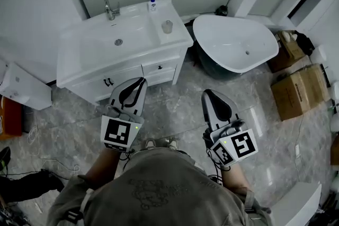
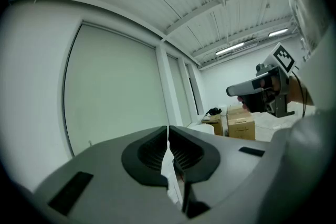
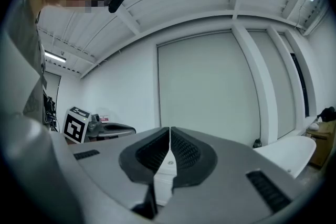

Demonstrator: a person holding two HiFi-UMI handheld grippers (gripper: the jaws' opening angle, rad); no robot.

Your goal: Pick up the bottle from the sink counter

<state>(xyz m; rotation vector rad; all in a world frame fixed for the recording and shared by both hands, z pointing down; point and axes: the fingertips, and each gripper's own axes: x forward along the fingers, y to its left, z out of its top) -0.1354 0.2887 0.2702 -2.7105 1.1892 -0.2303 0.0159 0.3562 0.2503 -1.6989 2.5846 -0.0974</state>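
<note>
A small white bottle with a blue cap stands at the back of the white sink counter, to the right of the chrome tap. A clear glass sits nearer the counter's front right. My left gripper is shut and empty, held above the floor in front of the cabinet, well short of the bottle. My right gripper is also shut and empty, further right over the floor. In the left gripper view the jaws meet; in the right gripper view the jaws meet too.
A white freestanding bathtub stands right of the vanity. Cardboard boxes lie at the right wall. A white appliance sits at the left. The vanity has drawers with dark handles. The floor is grey marble tile.
</note>
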